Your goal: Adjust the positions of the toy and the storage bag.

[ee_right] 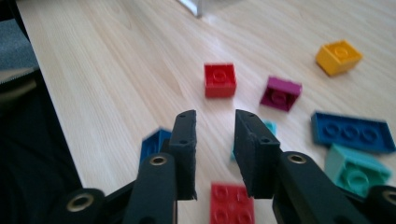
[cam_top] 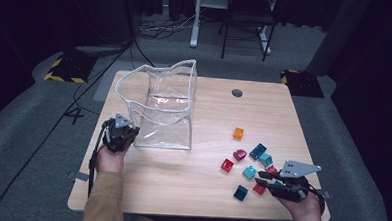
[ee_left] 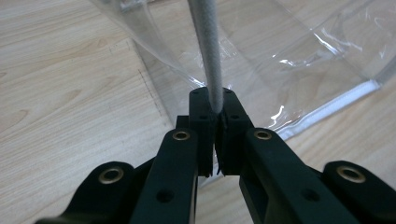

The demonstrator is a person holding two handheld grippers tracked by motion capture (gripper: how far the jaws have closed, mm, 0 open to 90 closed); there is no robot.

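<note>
Item: clear bag + toy bricks, on desk.
L tongs clenched on bag rim, desk 9 o'clock. R tongs parted, nothing gripped, above red brick at 4 o'clock. Tip: hold rim steady; drop R straight, centred.

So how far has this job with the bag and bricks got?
Barely begun, it seems. Done: the left gripper clamps the clear bag by its rim. In hand: the right gripper hovers open above the bricks, holding none. Left: all bricks lie on the table; the bag looks empty.
</note>
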